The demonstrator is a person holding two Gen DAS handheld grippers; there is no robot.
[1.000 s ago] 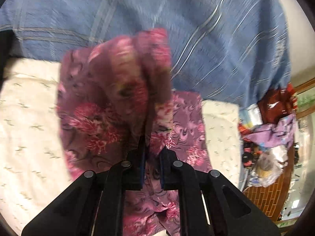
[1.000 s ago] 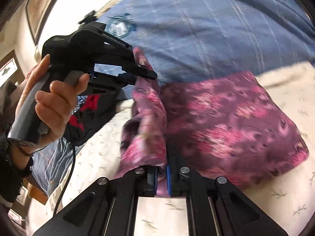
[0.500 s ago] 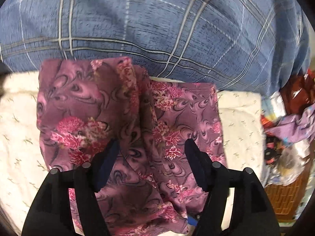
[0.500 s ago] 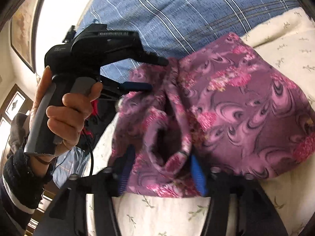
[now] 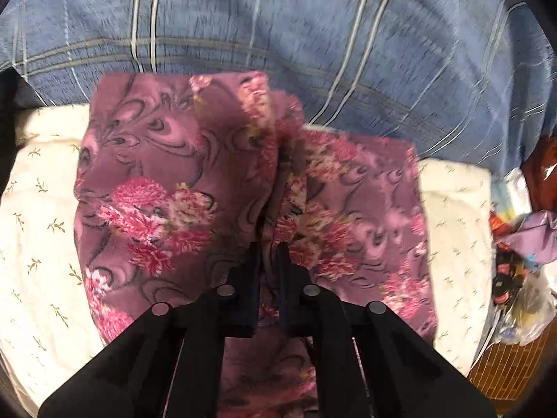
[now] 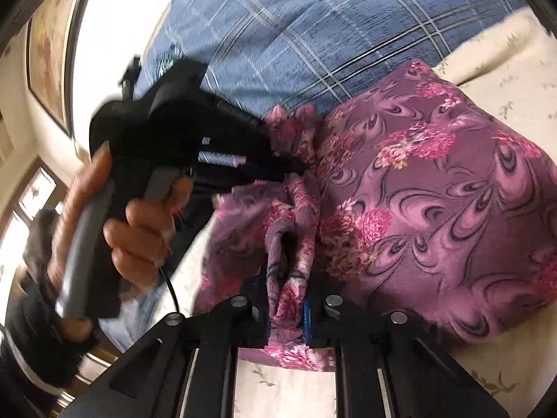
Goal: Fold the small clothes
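A small purple garment with pink flowers [image 5: 167, 188] lies folded on the cream bedsheet [image 5: 38, 230]; it also shows in the right wrist view [image 6: 435, 209]. My left gripper [image 5: 269, 254] is shut on a raised fold of the garment near its middle. My right gripper [image 6: 287, 299] is shut on a bunched fold at the garment's near edge. The left gripper's body [image 6: 181, 146] and the hand holding it show in the right wrist view, its tips at the garment's far fold.
A blue plaid blanket [image 5: 313, 35] lies bunched just behind the garment; it also shows in the right wrist view [image 6: 296, 35]. A heap of clothes and plastic bags [image 5: 518, 250] sits off the bed's right edge, above a wooden floor.
Half a second ago both grippers were open over the garment. Now both have shut on folds of it. One second ago both were shut on the cloth.
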